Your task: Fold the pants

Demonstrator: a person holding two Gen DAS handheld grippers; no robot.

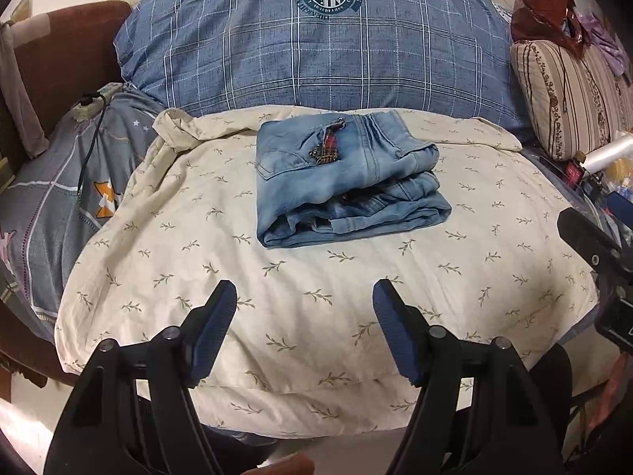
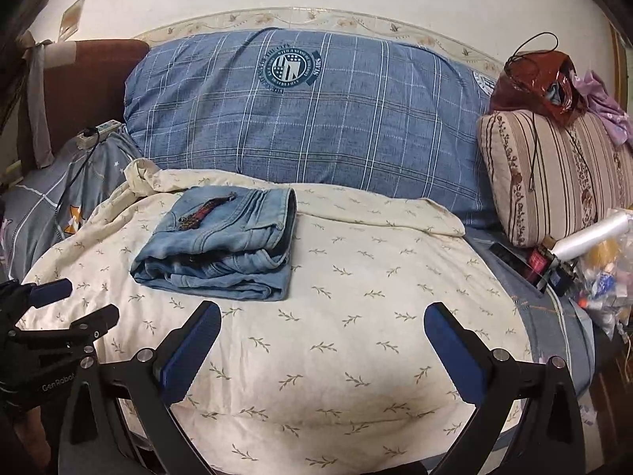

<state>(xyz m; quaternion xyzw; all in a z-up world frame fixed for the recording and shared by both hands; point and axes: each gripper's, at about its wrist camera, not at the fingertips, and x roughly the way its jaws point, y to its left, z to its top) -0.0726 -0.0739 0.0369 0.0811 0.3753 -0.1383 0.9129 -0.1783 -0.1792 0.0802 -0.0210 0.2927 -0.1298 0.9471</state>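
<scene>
Light-blue denim pants (image 1: 344, 178) lie folded into a compact stack on the cream leaf-print sheet (image 1: 277, 316), a red beaded ornament on top. In the right wrist view the same pants (image 2: 221, 245) sit left of centre. My left gripper (image 1: 304, 297) hovers open over the sheet, short of the pants, nothing between its blue pads. My right gripper (image 2: 322, 316) is open too, near the sheet's front and to the right of the pants. Each gripper shows at the edge of the other's view: the right gripper (image 1: 601, 237) and the left gripper (image 2: 59, 308).
A large blue plaid pillow (image 1: 316, 51) lies behind the pants. A striped cushion (image 2: 554, 174) with a dark red bag (image 2: 542, 79) stands at the right, with plastic clutter (image 2: 593, 261) below it. A power strip (image 1: 95, 103) and a brown headboard (image 1: 67, 59) are at the left.
</scene>
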